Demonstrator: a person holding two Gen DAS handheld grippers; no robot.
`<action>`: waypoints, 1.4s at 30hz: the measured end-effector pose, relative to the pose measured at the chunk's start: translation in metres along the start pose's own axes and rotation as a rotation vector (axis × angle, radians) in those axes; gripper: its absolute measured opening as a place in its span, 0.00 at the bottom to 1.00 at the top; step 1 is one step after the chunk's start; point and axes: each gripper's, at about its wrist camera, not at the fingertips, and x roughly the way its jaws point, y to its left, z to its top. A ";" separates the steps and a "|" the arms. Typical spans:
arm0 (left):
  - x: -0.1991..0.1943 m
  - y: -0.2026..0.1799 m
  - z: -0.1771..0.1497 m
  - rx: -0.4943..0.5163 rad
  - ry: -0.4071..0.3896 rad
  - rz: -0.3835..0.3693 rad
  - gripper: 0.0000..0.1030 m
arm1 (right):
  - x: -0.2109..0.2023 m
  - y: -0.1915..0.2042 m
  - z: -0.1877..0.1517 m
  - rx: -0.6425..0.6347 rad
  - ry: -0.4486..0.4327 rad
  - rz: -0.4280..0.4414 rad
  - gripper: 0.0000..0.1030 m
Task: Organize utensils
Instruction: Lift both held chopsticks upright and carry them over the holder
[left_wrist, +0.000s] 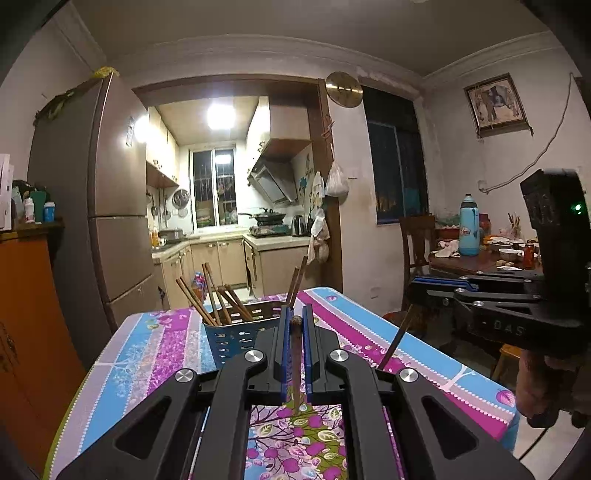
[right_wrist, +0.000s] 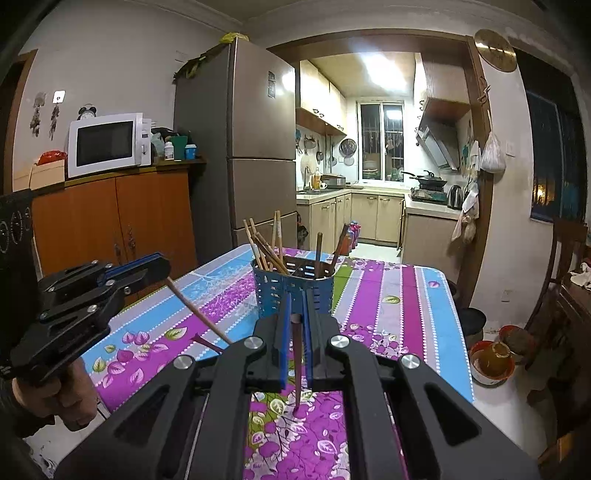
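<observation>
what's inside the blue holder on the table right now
The blue holder on the table has two sections: a bunch of light wooden chopsticks leaning left, and a few darker chopsticks on the right. Their lower ends and the holder's bottom are hidden by its wall.

I am looking across a table under a flowered tablecloth (right_wrist: 388, 291) striped in purple, blue and white. Beyond it I am seeing a tall refrigerator (right_wrist: 255, 147) standing beside an orange wooden cabinet (right_wrist: 122, 221), with a white microwave (right_wrist: 107, 144) sitting on the cabinet's top. A doorway is opening onto a lit kitchen with a barred window (right_wrist: 380, 147) and a range hood (right_wrist: 437, 146). A round brass plate (left_wrist: 343, 89) is hanging by the doorway. Off to the right, a blue bottle (left_wrist: 469, 226) is standing on a crowded dining table (left_wrist: 465, 264), under a framed picture (left_wrist: 495, 104).
</observation>
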 end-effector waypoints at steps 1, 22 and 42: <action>0.001 0.002 0.002 -0.003 0.011 0.004 0.07 | 0.001 0.000 0.002 -0.002 0.000 -0.001 0.05; 0.023 0.043 0.031 -0.067 0.220 0.016 0.07 | 0.006 0.014 0.024 -0.023 -0.014 0.010 0.05; 0.038 0.066 0.112 -0.068 0.183 0.048 0.07 | 0.016 0.004 0.110 -0.017 -0.084 0.006 0.05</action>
